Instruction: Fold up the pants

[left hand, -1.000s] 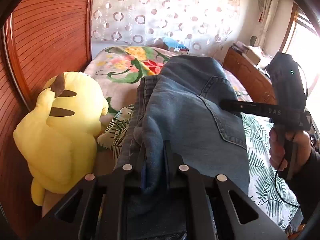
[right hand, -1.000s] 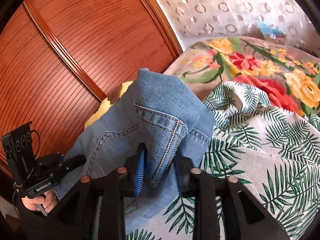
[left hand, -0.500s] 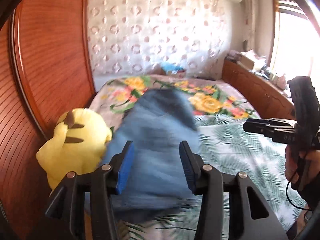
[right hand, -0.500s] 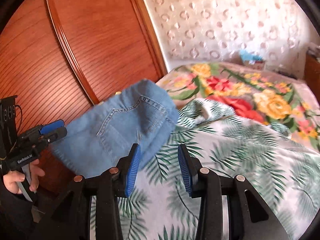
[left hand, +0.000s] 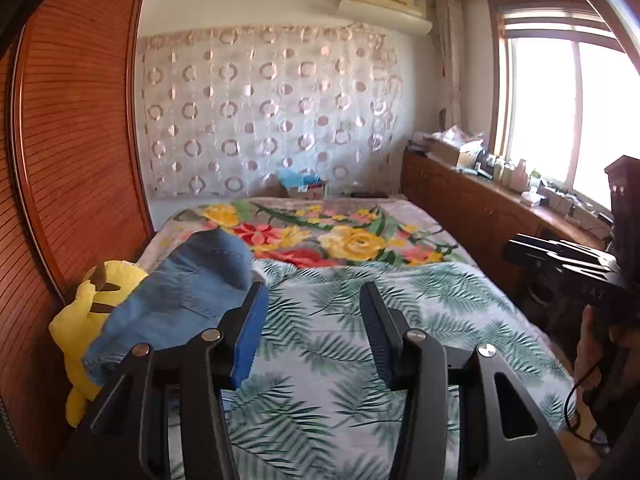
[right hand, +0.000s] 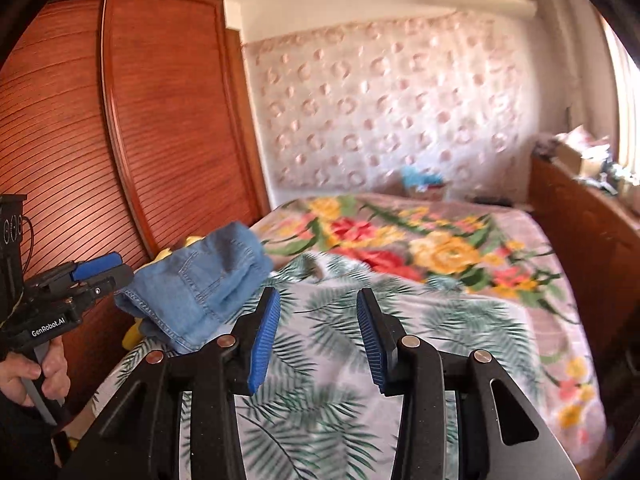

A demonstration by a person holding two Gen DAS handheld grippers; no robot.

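Note:
The folded blue denim pants (left hand: 192,292) lie on the bed's left side, partly over a yellow plush toy (left hand: 80,320); the right wrist view shows the pants (right hand: 200,284) too. My left gripper (left hand: 312,300) is open and empty, back from the pants and to their right. My right gripper (right hand: 317,300) hangs over the leaf-print sheet, its jaws opening with nothing between them. In the right wrist view the left gripper (right hand: 100,272) sits just left of the pants' near edge. At the far right of the left wrist view, a hand holds the right gripper (left hand: 560,256).
A leaf-print sheet (left hand: 360,340) covers the near bed, with a floral blanket (left hand: 352,240) beyond. A wooden wardrobe (left hand: 72,160) stands close on the left. A low wooden cabinet (left hand: 480,208) with clutter runs under the window on the right. A box (left hand: 308,188) sits past the bed.
Both grippers let go of the denim and opened. Both pulled back and rose, so the pants now lie smaller and further off at the bed's left side.

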